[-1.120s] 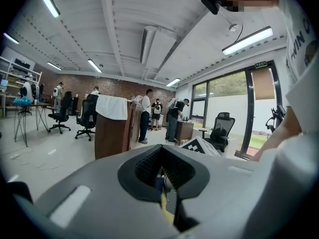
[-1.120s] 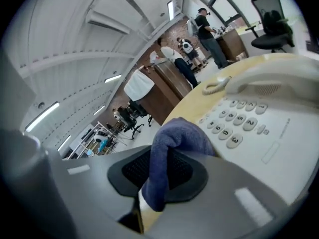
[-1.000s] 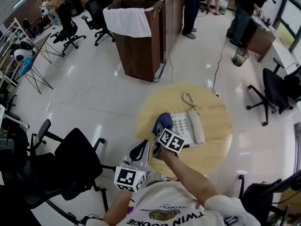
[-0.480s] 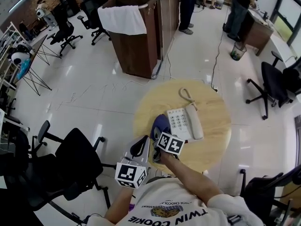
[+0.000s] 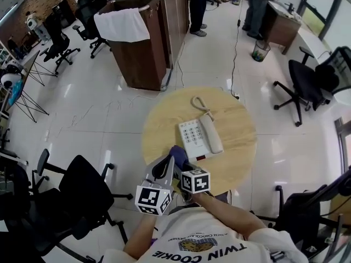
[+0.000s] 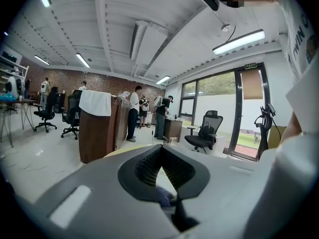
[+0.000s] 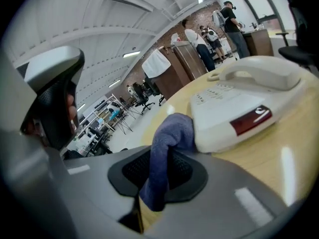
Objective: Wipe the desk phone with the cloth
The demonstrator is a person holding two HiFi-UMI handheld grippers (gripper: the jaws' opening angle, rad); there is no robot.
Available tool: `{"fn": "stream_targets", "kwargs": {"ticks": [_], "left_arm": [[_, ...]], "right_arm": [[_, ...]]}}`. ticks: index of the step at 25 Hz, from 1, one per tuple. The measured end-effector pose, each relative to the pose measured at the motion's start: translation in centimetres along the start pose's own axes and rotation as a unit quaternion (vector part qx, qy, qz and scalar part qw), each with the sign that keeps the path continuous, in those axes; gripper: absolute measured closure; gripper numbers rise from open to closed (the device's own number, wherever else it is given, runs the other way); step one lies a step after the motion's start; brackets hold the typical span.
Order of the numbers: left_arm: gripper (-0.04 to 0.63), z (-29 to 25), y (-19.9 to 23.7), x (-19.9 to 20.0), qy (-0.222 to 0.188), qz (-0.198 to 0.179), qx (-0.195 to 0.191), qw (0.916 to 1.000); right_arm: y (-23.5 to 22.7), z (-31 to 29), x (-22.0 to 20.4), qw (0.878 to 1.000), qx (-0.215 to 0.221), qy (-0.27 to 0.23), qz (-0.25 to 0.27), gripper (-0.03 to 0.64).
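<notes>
A white desk phone (image 5: pixel 198 137) with its handset on the cradle sits on the round wooden table (image 5: pixel 236 119); it also fills the right gripper view as the phone (image 7: pixel 234 98). My right gripper (image 5: pixel 178 163) is shut on a blue cloth (image 5: pixel 176 153), held at the table's near-left edge, just short of the phone's near corner. In the right gripper view the cloth (image 7: pixel 167 143) hangs pinched between the jaws and touches the phone's side. My left gripper (image 5: pixel 163 171) hovers beside it off the table edge, shut and holding nothing (image 6: pixel 160 169).
A black office chair (image 5: pixel 82 190) stands at the lower left and another (image 5: pixel 307 81) at the right. A brown cabinet (image 5: pixel 140 48) draped with a white towel (image 5: pixel 115 23) stands behind the table. People stand at the far side of the room. A bin (image 5: pixel 260 50) sits beyond.
The right gripper with the cloth has pulled back from the phone's left side to the table's near edge. The view has shifted, so the table sits further left.
</notes>
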State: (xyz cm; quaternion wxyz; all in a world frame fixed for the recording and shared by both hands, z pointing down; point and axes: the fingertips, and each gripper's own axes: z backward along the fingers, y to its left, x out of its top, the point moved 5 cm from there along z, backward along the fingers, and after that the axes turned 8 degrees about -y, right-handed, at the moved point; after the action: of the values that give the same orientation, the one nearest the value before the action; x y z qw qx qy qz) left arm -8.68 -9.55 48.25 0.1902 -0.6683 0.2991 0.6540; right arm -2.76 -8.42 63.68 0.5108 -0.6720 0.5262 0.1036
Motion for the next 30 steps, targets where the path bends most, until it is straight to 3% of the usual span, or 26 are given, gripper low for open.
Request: {"fn": "stream_targets", "kwargs": {"ticks": [7,12,24,30], "left_arm": [[0.604,-0.6,-1.6,-1.0,0.005,0.011,-0.011,0.9999],[0.604,-1.7,-2.7,-1.6,0.007,0.017,-0.03,0.9994],[0.604,-5.0,-5.3,-1.4,0.007,0.024,-0.07,0.9972],[0.604,-7.0,-6.8,-1.2,0.008,0.019,-0.08,0.9966]], "right_arm": [[-0.9,3.6,-1.8,0.995,0.027,0.023,0.094,0.552],[-2.3,5.8,-1.7,0.99,0.015,0.018,0.139,0.552],[-10.6,12.0,0.6,0.99,-0.094,-0.02,0.105,0.552],[-14.0,14.2,2.2,0.987,-0.122,-0.027,0.104,0.552]]}}
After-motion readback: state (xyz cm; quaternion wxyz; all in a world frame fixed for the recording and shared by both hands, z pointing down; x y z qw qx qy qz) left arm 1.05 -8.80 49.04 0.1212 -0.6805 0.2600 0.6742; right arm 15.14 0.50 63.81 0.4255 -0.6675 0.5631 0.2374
